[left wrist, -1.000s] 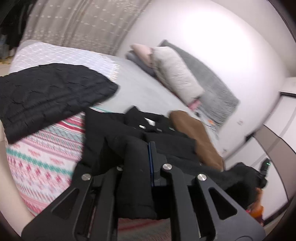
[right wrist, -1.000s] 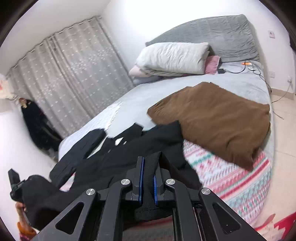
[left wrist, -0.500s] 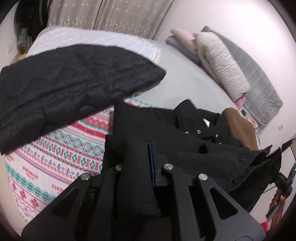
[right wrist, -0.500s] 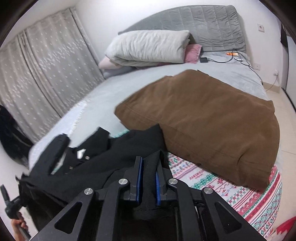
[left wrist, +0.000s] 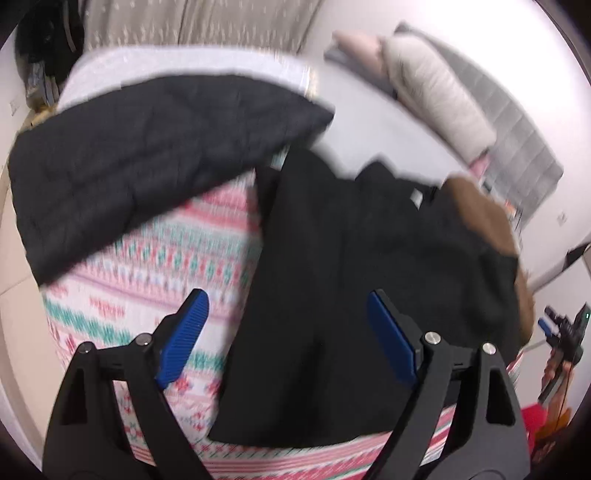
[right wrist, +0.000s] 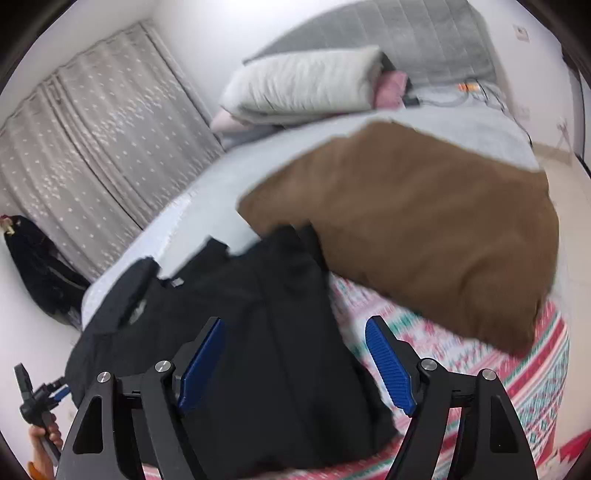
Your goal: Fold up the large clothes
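You face a bed [right wrist: 480,125] with grey padded headboard [right wrist: 406,33], white walls [right wrist: 207,26], grey patterned curtains [right wrist: 92,129], pale floor [right wrist: 576,206].

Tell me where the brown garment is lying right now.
The brown garment lies on the bed, right of the black coat in the right wrist view, its near end on the patterned blanket, the pillows beyond it.

text: none I can read | neck tag on black garment [left wrist: 416,198]: too small and blurred to make out | patterned bedspread [left wrist: 155,266]: shapes only, no letters | both views blurred
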`<state>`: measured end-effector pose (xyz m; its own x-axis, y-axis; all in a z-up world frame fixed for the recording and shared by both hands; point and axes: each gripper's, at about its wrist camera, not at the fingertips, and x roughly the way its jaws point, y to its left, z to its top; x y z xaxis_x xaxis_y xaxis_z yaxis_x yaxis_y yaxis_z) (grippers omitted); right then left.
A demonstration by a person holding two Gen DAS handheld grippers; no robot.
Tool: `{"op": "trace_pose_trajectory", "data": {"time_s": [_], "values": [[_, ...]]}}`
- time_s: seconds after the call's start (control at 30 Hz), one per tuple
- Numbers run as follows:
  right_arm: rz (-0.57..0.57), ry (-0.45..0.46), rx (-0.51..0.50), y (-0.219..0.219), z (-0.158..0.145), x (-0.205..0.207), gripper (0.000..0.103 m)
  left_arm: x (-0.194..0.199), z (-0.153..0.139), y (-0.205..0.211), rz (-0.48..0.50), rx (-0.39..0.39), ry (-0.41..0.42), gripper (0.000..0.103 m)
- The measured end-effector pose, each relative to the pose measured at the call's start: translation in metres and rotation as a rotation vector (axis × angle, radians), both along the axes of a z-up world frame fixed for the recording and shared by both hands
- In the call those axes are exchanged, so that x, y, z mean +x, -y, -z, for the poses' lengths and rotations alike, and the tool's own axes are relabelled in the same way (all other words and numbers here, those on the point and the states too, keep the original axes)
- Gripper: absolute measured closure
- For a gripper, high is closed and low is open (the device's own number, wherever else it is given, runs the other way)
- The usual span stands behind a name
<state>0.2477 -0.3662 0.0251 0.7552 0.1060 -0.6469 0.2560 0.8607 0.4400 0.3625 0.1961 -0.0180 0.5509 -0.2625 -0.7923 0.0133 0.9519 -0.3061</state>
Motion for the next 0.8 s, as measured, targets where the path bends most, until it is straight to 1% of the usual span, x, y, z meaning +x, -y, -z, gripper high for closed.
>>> {"op": "trace_pose_trajectory", "data": {"time_s": [0.1,0.17,0.23,0.3,0.33,0.4,0.43,0.47,0.5,0.53,0.57,0.6,0.63,0.67,0.7,0.73,0.77,0.8], "values": [[0.011,-0.079,0.059,0.007,0.037,0.001,0.024,0.001,0.041,0.001,0.032,-0.047,-0.113,0.016],[0.004,-0.148,0.094,0.009,0.065,0.007,0.024,0.002,0.064,0.002,0.055,-0.11,-0.166,0.016],[-0.012,-0.188,0.119,0.006,0.085,0.014,0.024,0.001,0.073,0.002,0.057,-0.137,-0.13,0.014],[-0.036,-0.201,0.173,0.003,0.106,0.022,0.022,0.002,0.076,0.001,0.066,-0.173,-0.087,0.013],[-0.035,-0.196,0.187,0.004,0.111,0.024,0.022,0.002,0.078,0.0,0.062,-0.193,-0.073,0.013],[-0.025,-0.148,0.214,0.004,0.119,0.03,0.024,0.003,0.079,0.0,0.047,-0.229,-0.042,0.013],[-0.021,-0.127,0.238,0.004,0.121,0.034,0.024,0.003,0.08,0.002,0.041,-0.239,-0.031,0.016],[-0.014,-0.12,0.25,0.002,0.122,0.038,0.029,0.004,0.08,0.004,0.033,-0.248,-0.021,0.026],[-0.012,-0.116,0.257,0.0,0.123,0.042,0.046,0.004,0.081,0.006,0.026,-0.257,-0.018,0.032],[-0.025,-0.124,0.254,-0.002,0.122,0.047,0.057,0.005,0.081,0.007,0.018,-0.274,-0.022,0.047],[-0.039,-0.135,0.253,-0.005,0.12,0.052,0.075,0.004,0.08,0.008,0.005,-0.291,-0.026,0.057],[-0.049,-0.147,0.252,-0.008,0.116,0.054,0.087,0.002,0.075,0.01,-0.008,-0.275,-0.023,0.061],[-0.042,-0.153,0.237,-0.009,0.108,0.053,0.089,0.0,0.067,0.014,-0.009,-0.257,-0.015,0.068],[-0.037,-0.149,0.238,-0.01,0.097,0.049,0.093,-0.003,0.055,0.017,-0.008,-0.241,0.0,0.072],[-0.032,-0.132,0.244,-0.01,0.088,0.045,0.095,-0.006,0.04,0.017,-0.01,-0.251,0.015,0.074],[-0.028,-0.1,0.259,-0.01,0.075,0.039,0.096,-0.011,0.026,0.016,-0.011,-0.278,0.029,0.077],[-0.032,-0.05,0.287,-0.009,0.056,0.028,0.097,-0.018,0.007,0.014,-0.003,-0.321,0.046,0.079],[-0.04,-0.022,0.297,-0.01,0.042,0.019,0.098,-0.024,-0.007,0.015,0.009,-0.342,0.052,0.08]]}}
